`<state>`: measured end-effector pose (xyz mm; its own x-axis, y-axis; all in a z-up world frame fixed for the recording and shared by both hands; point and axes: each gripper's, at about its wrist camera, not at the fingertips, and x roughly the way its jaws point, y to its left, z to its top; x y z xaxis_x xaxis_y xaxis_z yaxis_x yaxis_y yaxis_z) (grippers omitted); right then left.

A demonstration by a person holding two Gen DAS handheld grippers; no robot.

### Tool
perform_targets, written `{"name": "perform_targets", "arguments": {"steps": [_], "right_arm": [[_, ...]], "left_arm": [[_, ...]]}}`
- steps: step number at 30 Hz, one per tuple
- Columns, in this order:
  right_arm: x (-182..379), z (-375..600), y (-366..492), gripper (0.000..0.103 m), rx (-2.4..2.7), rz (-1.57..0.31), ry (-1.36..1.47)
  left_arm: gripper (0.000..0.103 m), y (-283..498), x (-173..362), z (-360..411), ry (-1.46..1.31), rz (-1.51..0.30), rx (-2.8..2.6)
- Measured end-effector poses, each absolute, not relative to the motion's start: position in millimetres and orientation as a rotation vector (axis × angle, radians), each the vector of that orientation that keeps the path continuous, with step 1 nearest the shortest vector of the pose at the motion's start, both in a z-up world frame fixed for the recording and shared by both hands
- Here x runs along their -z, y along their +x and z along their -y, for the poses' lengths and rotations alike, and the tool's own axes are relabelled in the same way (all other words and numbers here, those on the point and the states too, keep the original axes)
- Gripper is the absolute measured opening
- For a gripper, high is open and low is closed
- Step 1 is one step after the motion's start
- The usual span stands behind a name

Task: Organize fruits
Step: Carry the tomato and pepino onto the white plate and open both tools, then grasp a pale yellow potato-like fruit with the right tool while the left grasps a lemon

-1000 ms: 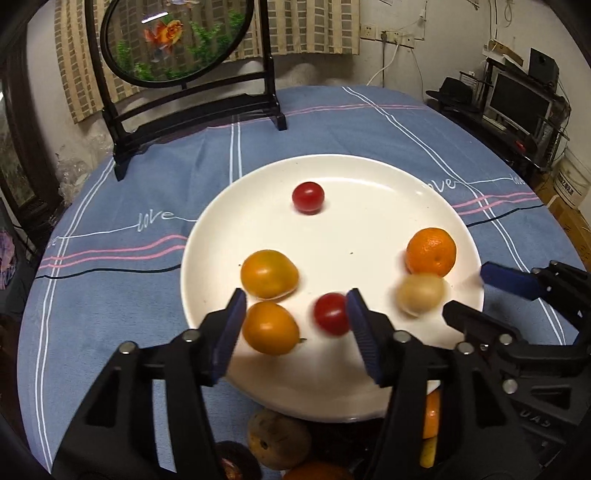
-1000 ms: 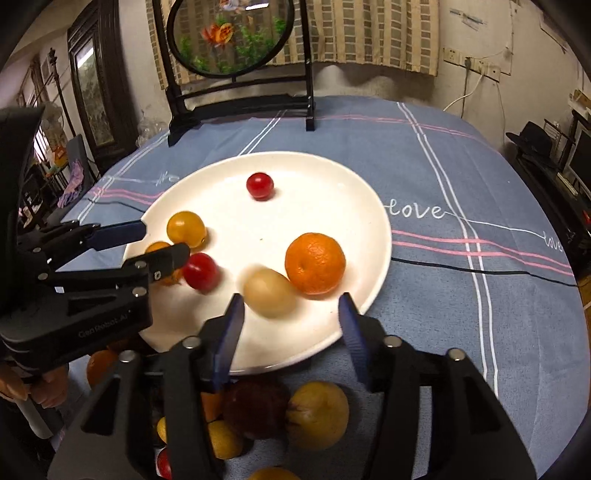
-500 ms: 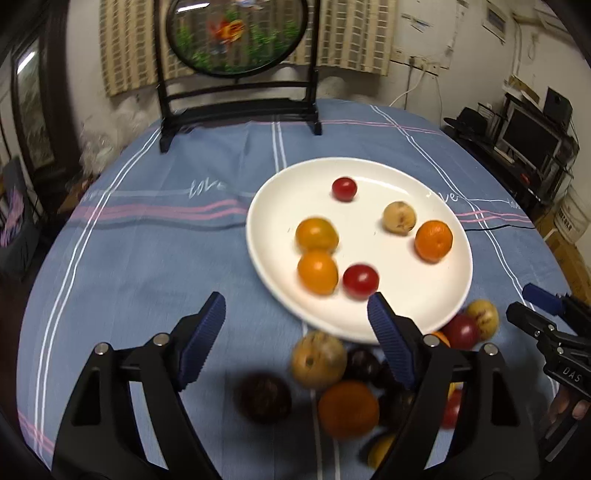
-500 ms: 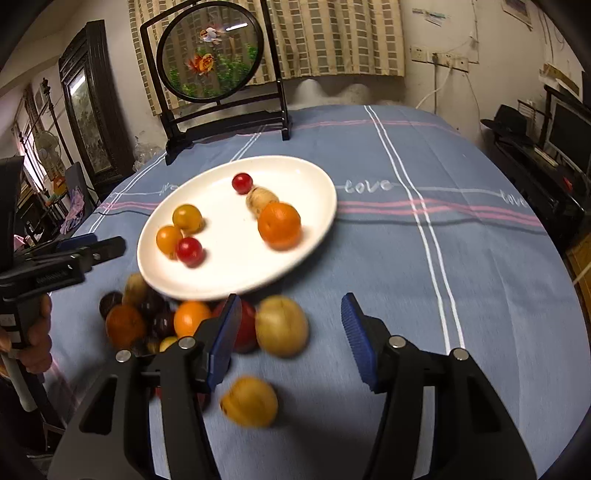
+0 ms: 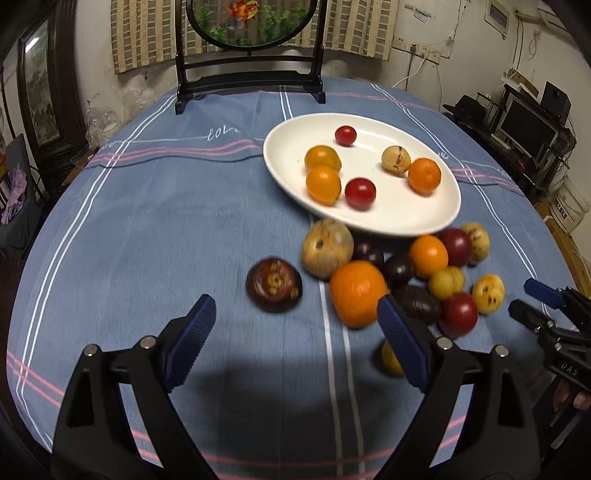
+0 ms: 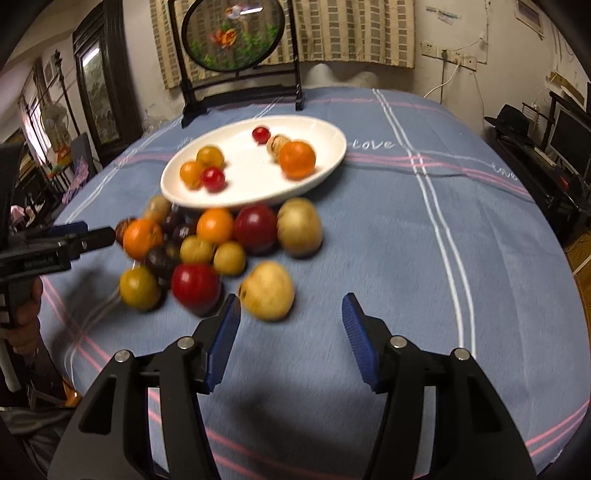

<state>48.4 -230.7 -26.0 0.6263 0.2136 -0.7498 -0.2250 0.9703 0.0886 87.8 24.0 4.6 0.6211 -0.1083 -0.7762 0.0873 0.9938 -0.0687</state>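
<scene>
A blue striped tabletop (image 5: 147, 229) carries a white plate (image 5: 402, 218) with six small fruits on it. A pile of fruit (image 5: 406, 273) lies loose on the cloth just in front of the plate. The left gripper (image 5: 295, 332) is opening, nothing between its pads. The right gripper (image 6: 291, 332) stands apart, empty, beside a yellow fruit (image 6: 267, 295).

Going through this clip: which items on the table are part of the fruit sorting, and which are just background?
Part of the job:
white plate holding six small fruits
loose fruit pile on the cloth beside the plate
dark round fruit lying apart from the pile
left gripper, jaws opening, nothing between them
right gripper, empty

Just lying about:
goldfish screen on a black stand
blue tablecloth
</scene>
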Motion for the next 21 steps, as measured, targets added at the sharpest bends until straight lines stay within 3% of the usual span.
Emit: {"name": "perform_targets", "arguments": {"steps": [6, 19, 21], "right_arm": [[40.4, 219.1, 47.1, 0.058, -0.268, -0.900, -0.046], [51.7, 203.2, 80.2, 0.057, -0.232, -0.919, -0.099], [51.0, 201.1, 81.7, 0.039, -0.259, -0.914, -0.101]], "left_arm": [[0.097, 75.8, 2.3, -22.1, -0.014, -0.907, 0.141], [0.098, 72.6, 11.6, -6.8, 0.023, -0.920, 0.190], [0.099, 71.7, 11.2, -4.3, 0.021, -0.917, 0.198]]}}
